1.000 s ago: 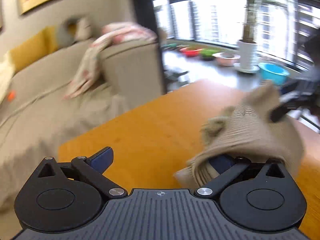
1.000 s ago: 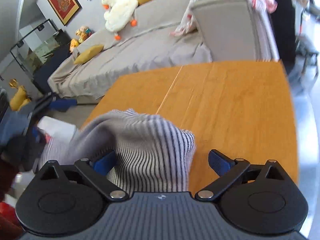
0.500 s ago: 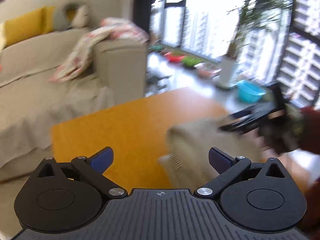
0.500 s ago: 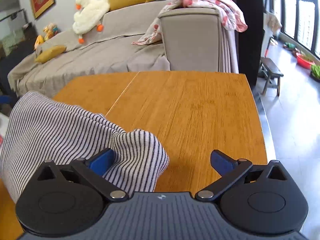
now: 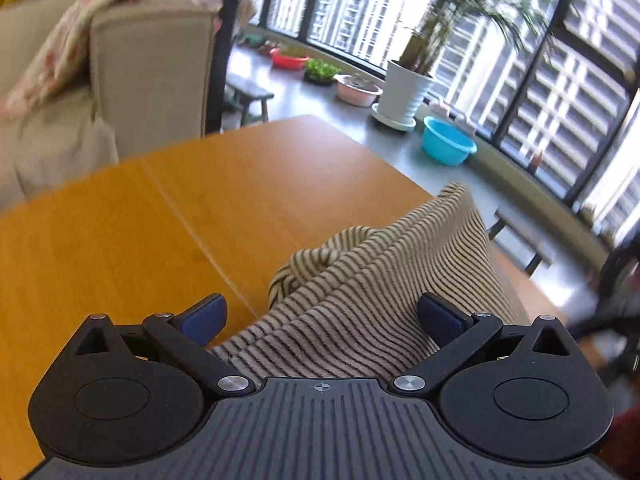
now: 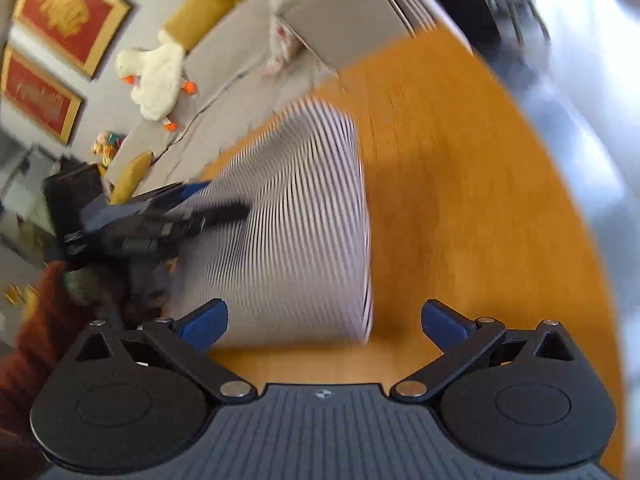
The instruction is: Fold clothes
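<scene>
A striped knit garment point(image 6: 296, 232) lies folded in a block on the orange wooden table point(image 6: 460, 184). In the left wrist view the same garment point(image 5: 372, 292) bulges up between my left gripper's point(image 5: 322, 314) wide-apart jaws, with one bunched corner at its far left. My right gripper point(image 6: 326, 318) is open just in front of the garment's near edge, above the table. The left gripper also shows in the right wrist view point(image 6: 224, 204), with its fingers at the garment's left side.
A grey sofa point(image 5: 148, 76) with a flowered blanket stands past the table's far edge. A white plant pot point(image 5: 404, 94) and a blue basin point(image 5: 448, 146) sit by the windows. A white plush duck point(image 6: 156, 76) lies on the sofa.
The right gripper has pulled back off the garment, which now lies flatter on the table. The left gripper has moved in over the garment's left side. Both views have swung.
</scene>
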`<state>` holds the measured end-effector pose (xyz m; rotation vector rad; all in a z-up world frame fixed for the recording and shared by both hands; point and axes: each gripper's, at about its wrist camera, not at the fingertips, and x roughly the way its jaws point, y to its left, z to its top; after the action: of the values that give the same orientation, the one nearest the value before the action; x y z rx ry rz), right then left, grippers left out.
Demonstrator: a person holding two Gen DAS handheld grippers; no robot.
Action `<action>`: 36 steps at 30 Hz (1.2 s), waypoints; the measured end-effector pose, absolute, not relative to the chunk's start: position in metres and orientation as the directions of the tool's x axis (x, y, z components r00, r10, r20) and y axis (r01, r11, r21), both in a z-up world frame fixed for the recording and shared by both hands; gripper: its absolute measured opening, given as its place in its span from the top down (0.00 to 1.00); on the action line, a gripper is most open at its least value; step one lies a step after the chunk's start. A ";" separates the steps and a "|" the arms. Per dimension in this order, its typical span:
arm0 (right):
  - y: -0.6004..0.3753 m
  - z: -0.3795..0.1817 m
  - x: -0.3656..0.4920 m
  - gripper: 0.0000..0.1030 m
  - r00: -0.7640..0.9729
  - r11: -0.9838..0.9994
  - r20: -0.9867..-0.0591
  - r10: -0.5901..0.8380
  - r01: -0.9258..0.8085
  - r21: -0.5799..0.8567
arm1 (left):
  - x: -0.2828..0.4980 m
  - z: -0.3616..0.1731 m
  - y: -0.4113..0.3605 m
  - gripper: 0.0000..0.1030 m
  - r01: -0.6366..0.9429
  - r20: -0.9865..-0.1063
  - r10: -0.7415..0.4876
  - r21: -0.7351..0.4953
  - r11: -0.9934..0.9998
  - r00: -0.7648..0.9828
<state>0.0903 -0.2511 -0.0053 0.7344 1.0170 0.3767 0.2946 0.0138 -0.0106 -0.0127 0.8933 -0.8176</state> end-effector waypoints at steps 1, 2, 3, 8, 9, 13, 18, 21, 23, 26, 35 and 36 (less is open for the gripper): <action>-0.248 -0.016 0.088 0.01 0.471 0.651 -0.609 0.638 0.092 0.753 | 0.299 -0.015 0.018 0.00 0.602 -0.683 -0.646 -0.368 0.708 0.342; -0.245 -0.022 0.086 0.02 0.473 0.606 -0.575 0.667 0.105 0.789 | 0.302 -0.019 0.021 0.00 0.585 -0.680 -0.652 -0.391 0.710 0.337; -0.242 -0.025 0.089 0.06 0.480 0.598 -0.565 0.671 0.100 0.795 | 0.303 -0.022 0.023 0.00 0.571 -0.676 -0.656 -0.409 0.712 0.334; -0.239 -0.031 0.119 0.36 0.531 0.603 -0.549 0.646 0.087 0.793 | 0.305 -0.029 0.039 0.00 0.479 -0.670 -0.646 -0.460 0.748 0.366; -0.241 -0.029 0.127 0.36 0.543 0.606 -0.549 0.636 0.091 0.791 | 0.303 -0.030 0.044 0.00 0.459 -0.668 -0.645 -0.472 0.753 0.372; -0.234 -0.021 0.156 0.31 0.604 0.702 -0.562 0.565 0.006 0.712 | 0.293 -0.033 0.064 0.00 0.412 -0.652 -0.646 -0.502 0.760 0.398; -0.229 -0.027 0.182 0.17 0.719 0.764 -0.477 0.505 -0.114 0.635 | 0.264 -0.035 0.070 0.00 0.423 -0.609 -0.637 -0.477 0.771 0.473; -0.226 -0.034 0.183 0.15 0.748 0.759 -0.420 0.514 -0.168 0.629 | 0.244 -0.045 0.075 0.00 0.421 -0.527 -0.633 -0.474 0.773 0.568; -0.224 -0.035 0.183 0.13 0.755 0.759 -0.407 0.515 -0.181 0.625 | 0.234 -0.049 0.077 0.00 0.414 -0.483 -0.629 -0.483 0.771 0.609; -0.228 -0.035 0.182 0.08 0.754 0.746 -0.395 0.525 -0.185 0.639 | 0.233 -0.049 0.079 0.00 0.405 -0.477 -0.629 -0.494 0.770 0.614; -0.217 -0.034 0.172 0.00 0.756 0.756 -0.390 0.526 -0.205 0.622 | 0.225 -0.050 0.077 0.00 0.394 -0.479 -0.619 -0.491 0.777 0.623; -0.217 -0.035 0.171 0.00 0.762 0.750 -0.380 0.524 -0.202 0.630 | 0.223 -0.049 0.075 0.00 0.388 -0.482 -0.613 -0.489 0.781 0.626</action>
<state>0.1713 -0.2171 -0.0350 0.6001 0.5784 0.4216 0.2226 0.0754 -0.0494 -0.3574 0.6806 -0.5884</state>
